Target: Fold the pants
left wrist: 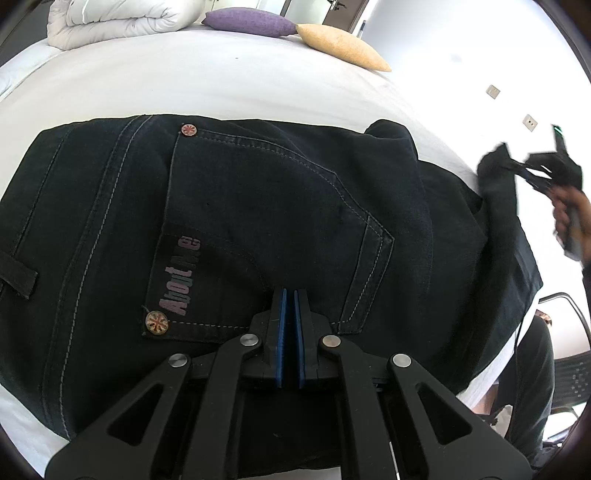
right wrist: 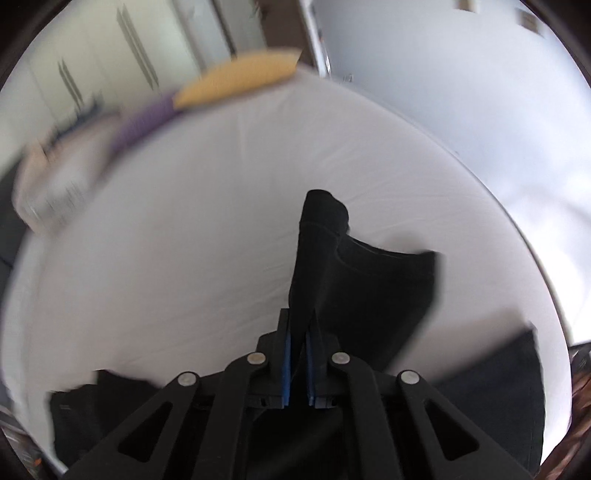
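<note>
Lying pants (left wrist: 258,221) on bed (left wrist: 221,88)

Dark pants (left wrist: 258,206) lie spread across the white bed (left wrist: 221,85), back pocket (left wrist: 266,229) up, with "About Me" printed along its left edge and a round stud (left wrist: 157,322) at the near corner. The left hand-held gripper (left wrist: 290,295) hangs over the pocket's near edge, blue pads together. At the right, the right hand-held gripper (left wrist: 532,173) pinches a raised piece of the dark cloth. Far off lie a purple cushion (left wrist: 251,22), a yellow cushion (left wrist: 343,46) and a rolled white duvet (left wrist: 122,20).
</note>
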A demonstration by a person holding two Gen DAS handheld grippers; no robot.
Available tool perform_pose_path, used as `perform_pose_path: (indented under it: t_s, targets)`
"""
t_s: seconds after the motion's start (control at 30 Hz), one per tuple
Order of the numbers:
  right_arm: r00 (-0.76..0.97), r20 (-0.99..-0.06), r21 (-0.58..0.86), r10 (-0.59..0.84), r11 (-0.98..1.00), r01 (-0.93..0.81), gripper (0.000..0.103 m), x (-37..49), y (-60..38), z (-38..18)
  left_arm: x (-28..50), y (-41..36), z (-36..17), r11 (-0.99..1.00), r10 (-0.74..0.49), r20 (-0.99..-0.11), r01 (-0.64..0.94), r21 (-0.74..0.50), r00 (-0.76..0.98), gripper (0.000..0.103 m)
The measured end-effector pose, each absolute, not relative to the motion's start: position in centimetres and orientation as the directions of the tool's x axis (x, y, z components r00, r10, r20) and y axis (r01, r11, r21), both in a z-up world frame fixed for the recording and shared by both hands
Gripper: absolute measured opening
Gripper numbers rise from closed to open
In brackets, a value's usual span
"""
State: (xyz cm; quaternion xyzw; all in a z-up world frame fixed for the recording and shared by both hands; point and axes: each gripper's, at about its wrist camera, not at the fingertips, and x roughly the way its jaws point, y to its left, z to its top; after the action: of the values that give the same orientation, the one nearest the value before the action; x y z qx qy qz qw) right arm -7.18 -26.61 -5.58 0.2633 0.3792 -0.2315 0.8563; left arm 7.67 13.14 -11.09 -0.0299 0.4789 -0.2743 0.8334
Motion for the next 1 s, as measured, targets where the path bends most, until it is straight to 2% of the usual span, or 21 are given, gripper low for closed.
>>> perform_pose_path:
  t_s: [0.13,0.33,0.47,0.5,0.57,0.63,0.67,0.8,0.87,0.9,0.93,0.97,1.0]
  targets:
    - [0.698,-0.690,0.451,-0.192,0.640,0.622,0.007,-18.9,-28.2,-5.9,7.8,12.7,-11.0,0.854,-0.472,-0.791,0.425,-0.300,0.389,0.004]
    - [0.664,-0.726,0.563,-0.179,0.401,0.723,0.007,-30.1,-29.3,-12.6,8.0,12.3,-10.8,0.861,-0.459,-0.800,0.415,-0.294,0.385,0.004]
    - [0.697,-0.700,0.649,-0.153,0.269,0.711,0.015,-33.6,-28.6,-14.3,8.1,11.7,-10.7,0.869,-0.439,-0.810,0.412,-0.274,0.388,0.004]
    - [0.713,-0.685,0.668,-0.147,0.264,0.696,0.020,-33.5,-28.1,-14.3,8.1,11.5,-10.7,0.871,-0.436,-0.811,0.409,-0.271,0.390,0.004]
    - [0.757,-0.641,0.712,-0.129,0.268,0.649,0.061,-33.8,-28.3,-14.5,8.1,11.4,-10.7,0.874,-0.432,-0.812,0.403,-0.271,0.392,0.004]
    - [0.776,-0.613,0.732,-0.148,0.263,0.628,0.072,-33.1,-28.2,-14.0,8.1,11.3,-10.7,0.877,-0.430,-0.813,0.397,-0.272,0.392,0.004]
    - [0.774,-0.614,0.731,-0.156,0.257,0.632,0.073,-33.1,-28.4,-13.9,8.1,11.3,-10.7,0.878,-0.428,-0.814,0.395,-0.271,0.393,0.004]
    - [0.792,-0.585,0.753,-0.176,0.244,0.611,0.070,-32.9,-29.0,-14.5,8.3,11.5,-10.7,0.877,-0.431,-0.813,0.392,-0.277,0.391,0.004]
    - [0.792,-0.585,0.760,-0.173,0.224,0.610,0.049,-32.7,-29.6,-14.8,8.3,11.6,-10.7,0.876,-0.437,-0.812,0.389,-0.285,0.388,0.004]
    - [0.799,-0.576,0.769,-0.170,0.218,0.601,0.044,-32.3,-30.0,-15.0,8.3,11.7,-10.7,0.876,-0.437,-0.812,0.388,-0.287,0.387,0.004]
    - [0.800,-0.576,0.769,-0.166,0.221,0.599,0.030,-31.8,-30.2,-15.1,8.3,11.8,-10.6,0.876,-0.437,-0.812,0.386,-0.288,0.387,0.004]
    - [0.795,-0.584,0.762,-0.167,0.226,0.607,0.009,-31.1,-30.0,-15.3,8.4,11.8,-10.6,0.878,-0.436,-0.812,0.383,-0.288,0.388,0.004]
    - [0.790,-0.589,0.758,-0.167,0.224,0.612,0.008,-31.3,-30.4,-15.6,8.4,11.8,-10.6,0.878,-0.435,-0.811,0.384,-0.286,0.390,0.004]
